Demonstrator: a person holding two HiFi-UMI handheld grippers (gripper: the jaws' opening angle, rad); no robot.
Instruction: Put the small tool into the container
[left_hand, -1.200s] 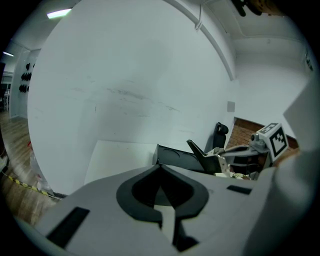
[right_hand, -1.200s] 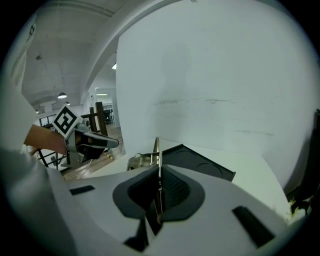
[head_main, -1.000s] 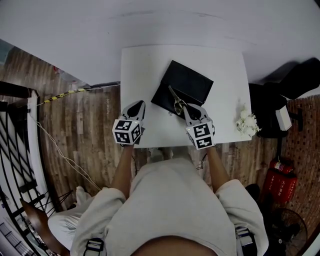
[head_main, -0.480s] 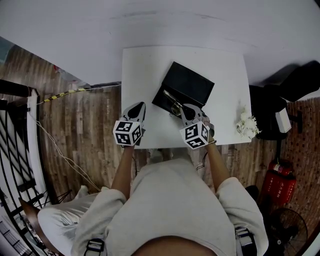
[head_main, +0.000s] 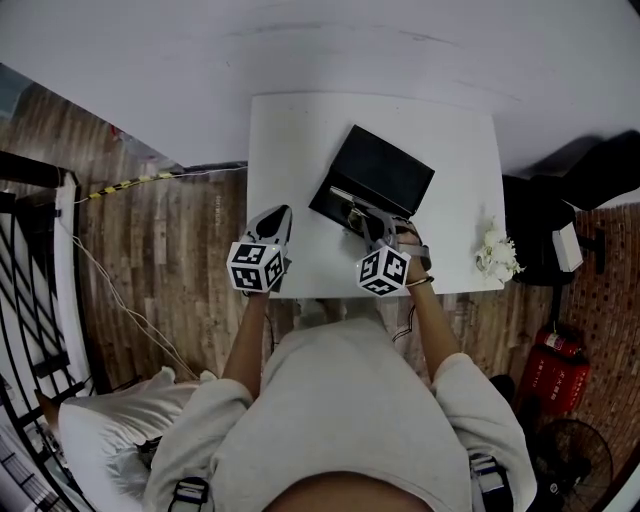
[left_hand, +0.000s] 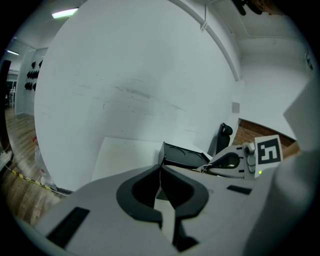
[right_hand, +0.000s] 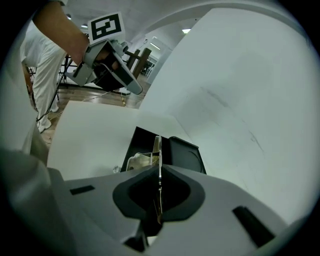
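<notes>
The right gripper (head_main: 362, 220) pinched the small tool (right_hand: 157, 150) in its fingers at the container's (head_main: 385, 170) near edge. The likely next move was to lower it inside and let go. The left gripper's (head_main: 278, 216) fingers were closed and empty.

A plain white rectangular table (head_main: 290, 140) fills the upper middle of the head view. On it is a matt black rectangular container (head_main: 385, 172). The thin metal small tool (right_hand: 156, 147) is pale silver with a brassy yellow tint. The left gripper (head_main: 283, 212) and right gripper (head_main: 364, 216) are light grey with black pads, each with a cube of black-and-white square markers. At left, the wooden plank floor (head_main: 170, 260) is streaked brown. A red canister (head_main: 548, 372) shows at lower right.
</notes>
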